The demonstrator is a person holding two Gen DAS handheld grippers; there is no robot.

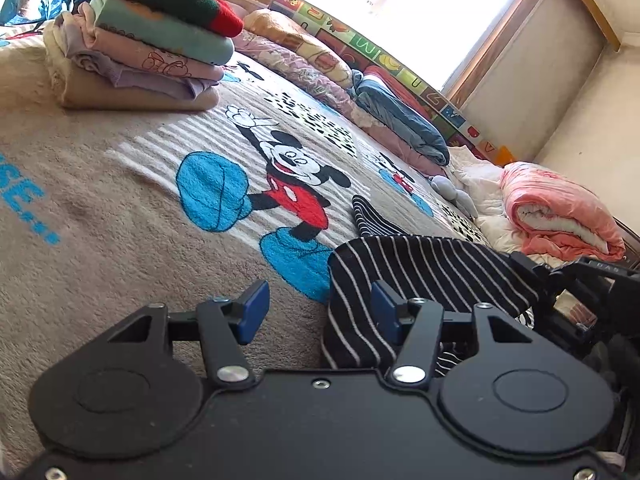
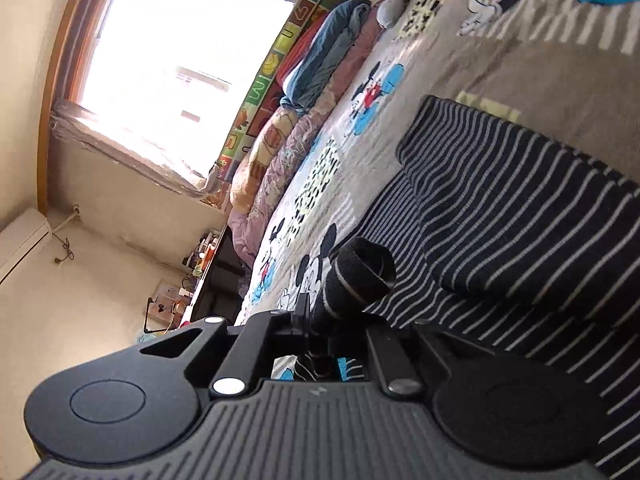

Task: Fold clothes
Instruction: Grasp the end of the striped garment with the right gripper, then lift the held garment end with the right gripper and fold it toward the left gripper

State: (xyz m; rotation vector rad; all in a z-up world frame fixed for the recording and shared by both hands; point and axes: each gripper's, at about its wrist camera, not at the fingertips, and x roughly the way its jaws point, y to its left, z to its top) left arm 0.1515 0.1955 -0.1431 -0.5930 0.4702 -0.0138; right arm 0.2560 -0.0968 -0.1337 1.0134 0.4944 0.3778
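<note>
Left tool up close, blue pads spread wide, nothing between them, its right pad just touching the knit striped garment. Right tool is clamped on a rolled cuff of that same dark, white-striped top, which lies folded over on the fuzzy Mickey blanket covering the bed. Farther back, a neat stack of folded clothes; rolled quilts line the wall beneath the bright window.

Black left tongs with blue pads, silver screws, round housings.
</note>
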